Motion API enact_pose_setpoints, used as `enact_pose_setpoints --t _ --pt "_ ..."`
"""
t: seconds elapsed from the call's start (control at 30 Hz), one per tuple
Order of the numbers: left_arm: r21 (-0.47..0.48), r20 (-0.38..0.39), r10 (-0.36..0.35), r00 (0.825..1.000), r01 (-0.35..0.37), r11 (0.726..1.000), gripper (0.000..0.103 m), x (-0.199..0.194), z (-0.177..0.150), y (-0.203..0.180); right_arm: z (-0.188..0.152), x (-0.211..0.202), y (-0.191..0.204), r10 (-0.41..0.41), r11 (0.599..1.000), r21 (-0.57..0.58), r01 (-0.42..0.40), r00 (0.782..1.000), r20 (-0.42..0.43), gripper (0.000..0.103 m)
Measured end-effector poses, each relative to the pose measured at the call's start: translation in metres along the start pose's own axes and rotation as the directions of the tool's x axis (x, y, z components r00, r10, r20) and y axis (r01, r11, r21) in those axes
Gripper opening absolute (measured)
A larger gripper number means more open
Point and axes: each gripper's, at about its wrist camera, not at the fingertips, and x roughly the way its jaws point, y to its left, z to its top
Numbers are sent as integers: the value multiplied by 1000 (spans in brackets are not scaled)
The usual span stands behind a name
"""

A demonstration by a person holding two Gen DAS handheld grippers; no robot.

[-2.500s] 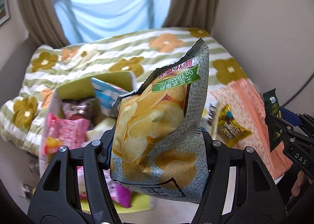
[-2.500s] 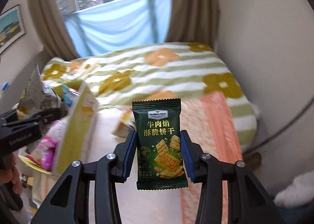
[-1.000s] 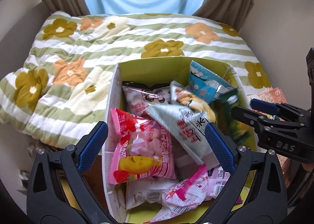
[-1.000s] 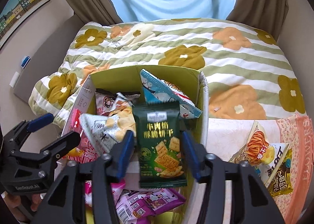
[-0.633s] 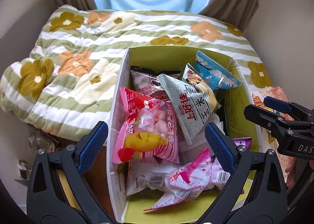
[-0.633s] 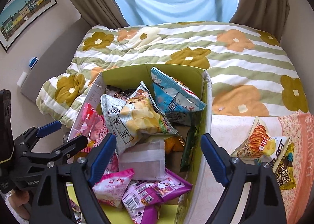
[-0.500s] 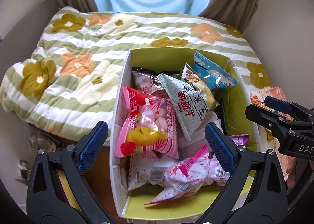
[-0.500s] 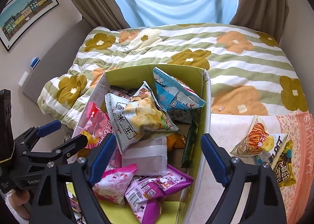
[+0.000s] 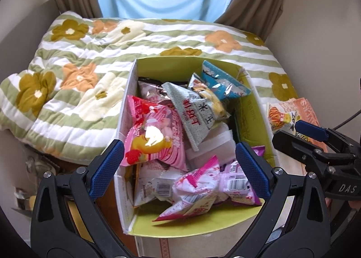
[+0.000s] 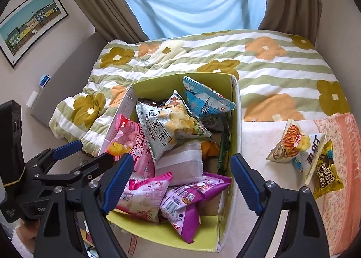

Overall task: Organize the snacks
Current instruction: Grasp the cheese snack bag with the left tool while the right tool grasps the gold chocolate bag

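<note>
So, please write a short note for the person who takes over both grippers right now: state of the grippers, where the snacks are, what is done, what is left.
Left gripper: open, empty, above the box.
Right gripper: open, empty; its jaws have just been opening, with nothing between them.
Done: the grey chip bag and the dark green cracker packet are in the box with the other snacks.
Left: three packets on the cloth to the right of the box: orange-and-white bag, white-and-blue packet, gold packet.
</note>
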Motion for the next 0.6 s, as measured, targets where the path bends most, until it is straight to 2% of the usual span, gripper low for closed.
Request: enact_pose_setpoints --t 0.17,0.3,0.47,0.5,0.53,0.6 --pt "13 11 -40 999 40 999 98 -2 2 -33 -3 -23 -19 -8 1000 -8 8 999 53 85" --pt "44 20 -38 999 37 998 98 1 3 -77 -1 -46 -58 -23 1000 21 22 996 89 85" --pt "71 15 -47 999 46 996 99 12 11 -140 2 -78 -128 -76 997 27 73 990 121 85" --pt "85 10 -49 999 48 995 98 17 14 -156 0 -82 -140 -80 997 32 77 989 124 87" --pt "95 3 -46 999 45 994 98 21 15 -166 0 -85 -158 -84 996 37 80 989 121 95" --pt "114 -17 -40 999 42 993 98 34 19 -188 -2 -88 -181 -99 995 35 95 989 112 102"
